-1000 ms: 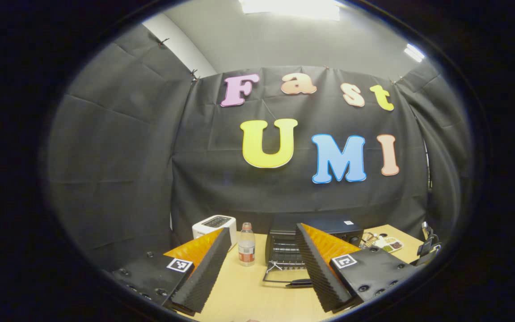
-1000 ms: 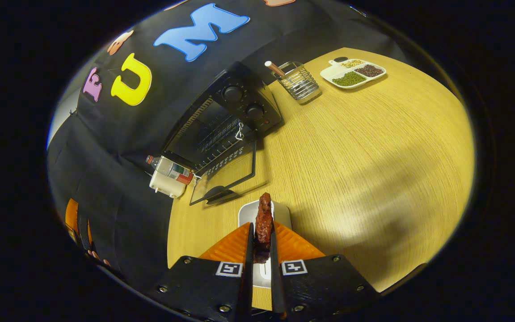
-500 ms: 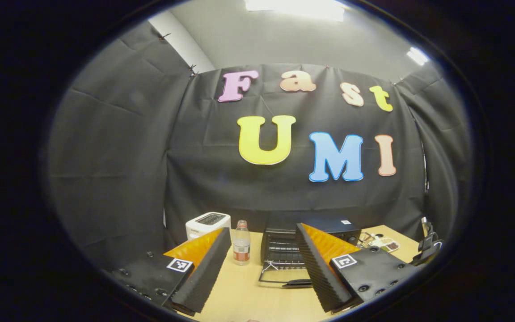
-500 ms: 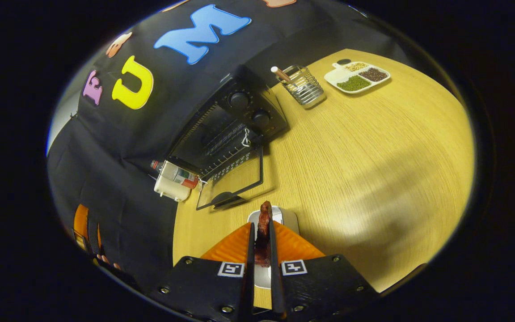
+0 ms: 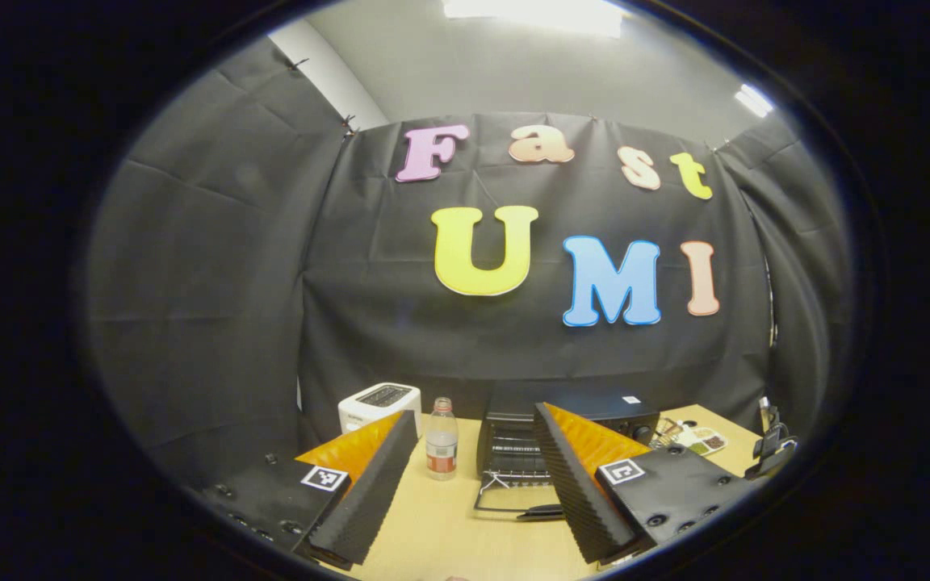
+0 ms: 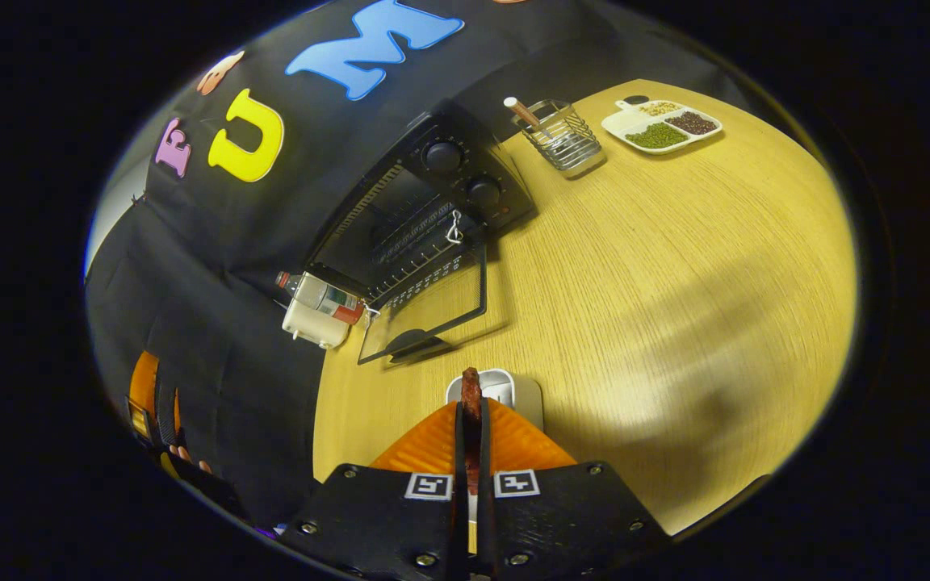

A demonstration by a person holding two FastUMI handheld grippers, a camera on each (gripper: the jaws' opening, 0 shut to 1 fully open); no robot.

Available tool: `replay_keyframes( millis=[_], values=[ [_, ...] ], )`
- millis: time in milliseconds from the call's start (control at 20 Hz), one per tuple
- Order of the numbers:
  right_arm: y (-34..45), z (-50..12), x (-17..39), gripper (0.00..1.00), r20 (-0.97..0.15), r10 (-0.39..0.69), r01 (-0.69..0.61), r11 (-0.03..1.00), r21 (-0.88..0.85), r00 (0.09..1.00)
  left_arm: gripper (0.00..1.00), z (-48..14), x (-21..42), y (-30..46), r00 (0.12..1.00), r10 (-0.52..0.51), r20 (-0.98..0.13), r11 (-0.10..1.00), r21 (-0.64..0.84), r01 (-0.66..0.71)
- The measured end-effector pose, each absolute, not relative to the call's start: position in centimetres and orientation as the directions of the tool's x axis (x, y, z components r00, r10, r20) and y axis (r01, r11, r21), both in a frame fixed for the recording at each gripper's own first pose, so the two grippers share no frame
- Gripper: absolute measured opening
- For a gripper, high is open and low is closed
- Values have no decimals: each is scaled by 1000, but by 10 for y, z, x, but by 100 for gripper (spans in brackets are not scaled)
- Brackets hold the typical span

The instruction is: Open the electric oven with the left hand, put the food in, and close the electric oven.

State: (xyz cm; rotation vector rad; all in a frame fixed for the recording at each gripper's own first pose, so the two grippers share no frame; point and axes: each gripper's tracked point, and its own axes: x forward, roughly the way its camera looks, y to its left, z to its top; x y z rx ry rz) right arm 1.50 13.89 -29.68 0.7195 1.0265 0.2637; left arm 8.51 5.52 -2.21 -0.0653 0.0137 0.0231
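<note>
Since the earlier frames, the strip of reddish-brown food has been drawn lower between the fingers of the right gripper, so that less of it stands proud of the tips, and the electric oven has shifted slightly up and right in the right gripper view. The right gripper is clamped on the food, both fingers pressed against its sides, and it is held above a small white dish near the front edge of the table. The left gripper is held spread wide and empty, well back from the oven. Beyond it, the oven door is seen folded down flat onto the table, with the wire rack exposed inside. A bottle and a white toaster stand beside the oven toward the table's left rear corner; a wire utensil holder and a divided snack tray lie toward the right rear corner. The likely risks are judged to be these: the thin strip could slip from so narrow a hold during the reach, or the lowered door or oven frame could be struck if the approach is made too low.
</note>
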Motion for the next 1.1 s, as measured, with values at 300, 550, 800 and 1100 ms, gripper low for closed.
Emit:
replay_keyframes(
  millis=[300,550,800,1100],
  values=[
    [133,-265,30,5,-637,519,152,695,703,571,100,-20,85,49,1000,4,-9,998,-65,-4],
    [142,-234,55,5,-570,533,139,643,753,625,100,-25,89,47,1000,-10,-18,997,-74,9],
    [153,-221,87,4,-525,534,161,583,796,663,100,-28,96,59,1000,-2,-23,998,-67,0],
    [170,-220,128,4,-492,510,180,542,821,705,100,-36,113,87,999,16,-43,998,-53,-18]
  ],
)
